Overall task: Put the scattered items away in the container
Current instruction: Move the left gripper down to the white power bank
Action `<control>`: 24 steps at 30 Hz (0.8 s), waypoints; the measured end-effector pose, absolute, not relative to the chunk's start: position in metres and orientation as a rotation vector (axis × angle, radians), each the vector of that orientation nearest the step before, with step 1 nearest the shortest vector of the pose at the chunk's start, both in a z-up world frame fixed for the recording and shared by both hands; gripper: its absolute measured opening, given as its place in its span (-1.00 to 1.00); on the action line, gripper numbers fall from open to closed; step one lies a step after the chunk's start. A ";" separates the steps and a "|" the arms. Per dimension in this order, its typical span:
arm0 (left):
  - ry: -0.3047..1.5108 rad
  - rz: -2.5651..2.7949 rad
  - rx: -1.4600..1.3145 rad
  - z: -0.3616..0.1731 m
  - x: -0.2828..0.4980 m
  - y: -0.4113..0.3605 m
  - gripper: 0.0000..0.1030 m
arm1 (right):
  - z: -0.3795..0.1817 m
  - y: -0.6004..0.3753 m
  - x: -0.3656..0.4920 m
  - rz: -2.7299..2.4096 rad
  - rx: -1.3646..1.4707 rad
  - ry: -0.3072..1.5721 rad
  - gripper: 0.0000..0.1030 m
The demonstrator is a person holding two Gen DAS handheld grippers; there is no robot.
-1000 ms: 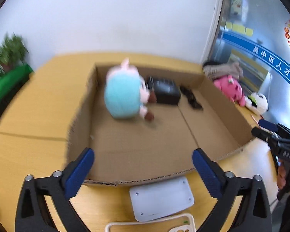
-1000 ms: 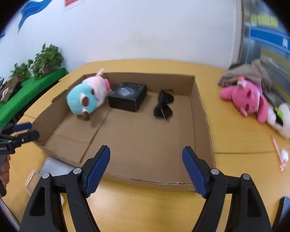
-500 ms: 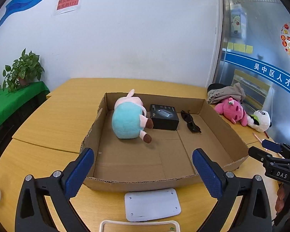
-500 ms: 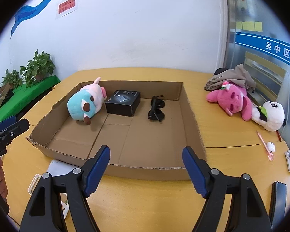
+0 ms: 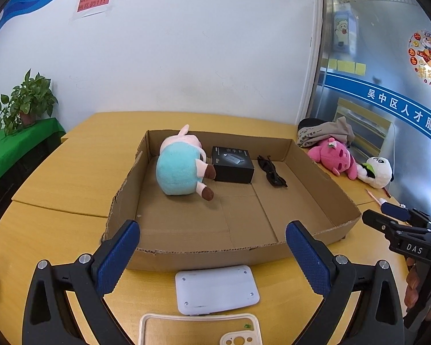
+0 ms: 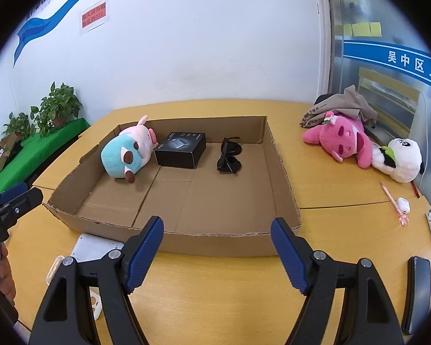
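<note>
White wall behind, yellow bench (image 6: 215, 281) below w/ low cardboard box (image 6: 281, 178) straight ahead of both tools. Left tool (image 5: 212, 247) wide, empty; right tool (image 6: 217, 245) wide, empty too, both hovering short of the box's near wall, prob. between picks. Box already holds blue plush (image 5: 178, 169), black carton (image 5: 232, 164), sunglasses (image 6: 229, 155). Still out: white pad (image 5: 215, 289) just under left tool, pink plush (image 6: 342, 141) & panda (image 6: 402, 159) well off to right tool's far right.

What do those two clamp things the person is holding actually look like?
Each tool, left and right, is a black plastic frame of triangular struts with silver screws, ending in two ribbed blue pads. The right one's side carries white letters, "DAS". No cables or sleeves show.
</note>
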State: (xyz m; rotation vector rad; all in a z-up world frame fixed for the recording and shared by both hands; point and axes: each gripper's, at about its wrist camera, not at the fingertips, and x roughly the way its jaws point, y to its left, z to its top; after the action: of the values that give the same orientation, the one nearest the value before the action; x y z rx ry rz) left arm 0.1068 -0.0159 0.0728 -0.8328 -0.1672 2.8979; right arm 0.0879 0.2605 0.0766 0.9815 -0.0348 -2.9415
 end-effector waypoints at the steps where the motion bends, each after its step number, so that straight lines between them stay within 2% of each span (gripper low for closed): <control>1: -0.170 2.900 -0.837 0.071 0.108 -0.017 1.00 | 0.076 0.259 0.088 -2.937 0.984 -0.035 0.50; 13: -0.263 2.857 -0.988 0.034 0.105 -0.052 1.00 | 0.052 0.229 0.079 -2.821 1.060 -0.026 0.50; 21: -0.341 2.786 -1.178 -0.014 0.084 -0.076 0.99 | -0.005 0.180 0.056 -2.608 1.235 -0.146 0.49; 24: -0.351 2.737 -1.229 -0.028 0.074 -0.078 0.90 | -0.023 0.165 0.045 -2.561 1.295 -0.168 0.49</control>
State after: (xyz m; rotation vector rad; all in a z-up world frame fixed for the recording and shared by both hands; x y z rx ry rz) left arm 0.0744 -0.0781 -0.0278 -1.2295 -0.3511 2.7368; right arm 0.0446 0.1649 -0.0227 1.2954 -0.1676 -2.5609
